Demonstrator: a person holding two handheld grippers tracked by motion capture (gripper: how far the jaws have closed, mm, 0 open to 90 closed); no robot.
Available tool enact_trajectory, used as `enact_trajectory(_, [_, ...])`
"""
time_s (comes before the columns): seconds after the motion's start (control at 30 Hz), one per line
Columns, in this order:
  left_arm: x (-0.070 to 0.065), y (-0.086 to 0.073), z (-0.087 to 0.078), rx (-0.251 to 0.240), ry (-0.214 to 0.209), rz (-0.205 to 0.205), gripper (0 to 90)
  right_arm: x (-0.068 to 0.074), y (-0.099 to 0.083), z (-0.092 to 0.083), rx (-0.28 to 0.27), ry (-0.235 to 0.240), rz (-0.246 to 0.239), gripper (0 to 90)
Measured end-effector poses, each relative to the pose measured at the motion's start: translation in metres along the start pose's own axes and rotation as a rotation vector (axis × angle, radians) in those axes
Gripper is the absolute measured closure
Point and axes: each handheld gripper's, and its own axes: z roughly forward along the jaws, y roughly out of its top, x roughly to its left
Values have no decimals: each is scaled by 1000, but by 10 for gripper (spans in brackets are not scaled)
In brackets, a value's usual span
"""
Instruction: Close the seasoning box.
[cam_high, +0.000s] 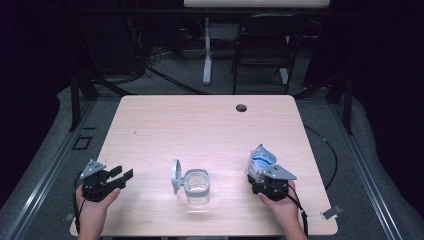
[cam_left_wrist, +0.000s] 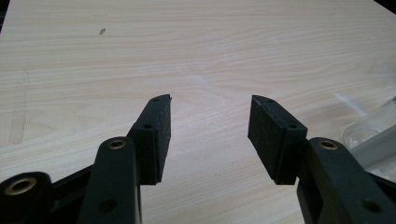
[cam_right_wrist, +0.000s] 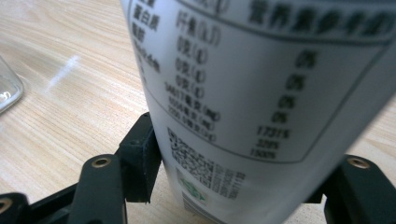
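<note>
Clear glass jar (cam_high: 198, 187) sits mid-bench with its lid (cam_high: 175, 175) flipped up for filling, so we clamp our right gripper (cam_high: 265, 181) on the white pouch (cam_high: 260, 161) while our left gripper (cam_high: 116, 178) waits, jaws apart.

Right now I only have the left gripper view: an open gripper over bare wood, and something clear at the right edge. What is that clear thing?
Observer: A clear jar standing mid-table, its hinged lid flipped open to one side.
Operator: What is the right gripper doing?
Observer: The right gripper is shut on a white-and-blue pouch, held upright to the right of the jar and apart from it.
Operator: Any print on it?
Observer: In the right gripper view, the pouch carries a nutrition table with a QR code below it.
</note>
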Motion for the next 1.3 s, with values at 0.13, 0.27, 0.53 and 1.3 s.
enact_trajectory(0.13, [0, 0, 0, 1, 0, -1, 496, 0, -1, 0, -4, 1, 11, 376])
enact_trajectory(0.27, [0, 0, 1, 2, 0, 3, 496, 0, -1, 0, -9, 2, 10, 378])
enact_trajectory(0.53, [1, 1, 1, 0, -1, 2, 496, 2, -1, 0, -14, 0, -1, 383])
enact_trajectory(1.3, [1, 1, 0, -3, 1, 5, 496, 6, 5, -2, 5, 14, -39, 390])
